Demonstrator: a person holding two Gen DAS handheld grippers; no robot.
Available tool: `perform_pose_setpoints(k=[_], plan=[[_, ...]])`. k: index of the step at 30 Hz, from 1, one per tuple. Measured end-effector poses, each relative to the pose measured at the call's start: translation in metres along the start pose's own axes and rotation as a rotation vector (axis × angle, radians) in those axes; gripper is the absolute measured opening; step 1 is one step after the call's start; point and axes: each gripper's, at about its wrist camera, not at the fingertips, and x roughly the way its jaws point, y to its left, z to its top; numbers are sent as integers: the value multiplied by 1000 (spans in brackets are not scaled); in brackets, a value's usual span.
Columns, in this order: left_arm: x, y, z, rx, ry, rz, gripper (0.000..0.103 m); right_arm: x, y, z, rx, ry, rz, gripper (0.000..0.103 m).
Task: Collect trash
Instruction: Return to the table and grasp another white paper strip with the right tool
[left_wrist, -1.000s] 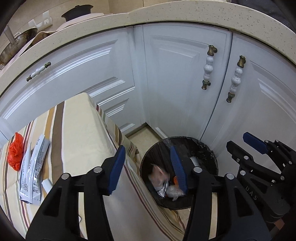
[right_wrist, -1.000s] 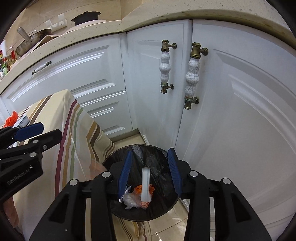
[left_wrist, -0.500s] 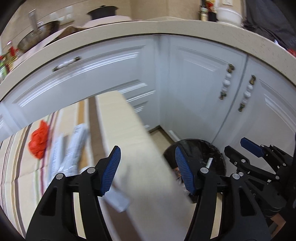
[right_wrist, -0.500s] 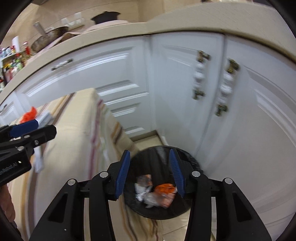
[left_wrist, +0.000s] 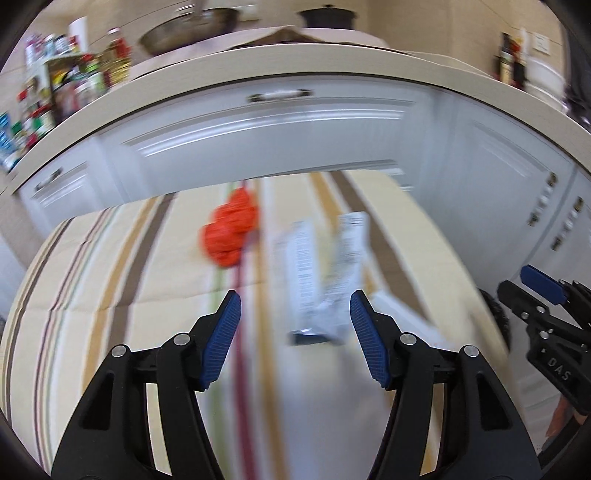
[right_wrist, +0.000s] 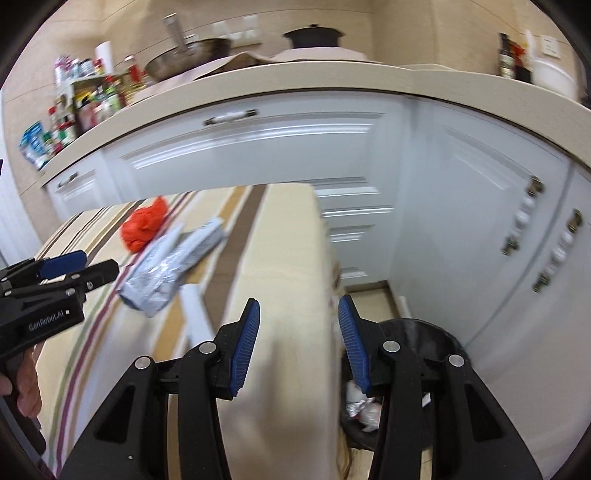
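A crumpled orange bag (left_wrist: 231, 232) (right_wrist: 144, 225) lies on the striped tablecloth (left_wrist: 110, 280). Just right of it lie two silvery-white printed wrappers (left_wrist: 321, 269) (right_wrist: 173, 266), with a small white piece (right_wrist: 195, 314) nearer the table edge. My left gripper (left_wrist: 294, 308) hangs open over the table, the wrappers' near end showing between its fingers, untouched. Open and empty, my right gripper (right_wrist: 298, 310) is over the table's right edge. Below it to the right stands the black bin (right_wrist: 424, 332) with trash (right_wrist: 362, 402) inside.
White cabinet doors (right_wrist: 461, 221) and a beige counter (left_wrist: 295, 62) curve behind the table, with a pan, a pot and bottles on top. A narrow strip of floor (right_wrist: 373, 295) runs between table, cabinets and bin. A hand (right_wrist: 26, 384) holds the left gripper.
Both grippers have swung left, from above the bin to over the table. The loose trash seen falling earlier now lies in the bin. The left jaws stand a little wider.
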Motion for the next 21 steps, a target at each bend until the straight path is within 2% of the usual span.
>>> perform_pose_setpoints(k=[11, 21], plan=[[2, 73, -17, -102, 28, 73, 60, 26, 53, -3, -114, 103, 61, 44], [9, 110, -31, -160, 62, 101, 60, 48, 65, -10, -144, 199, 49, 44]])
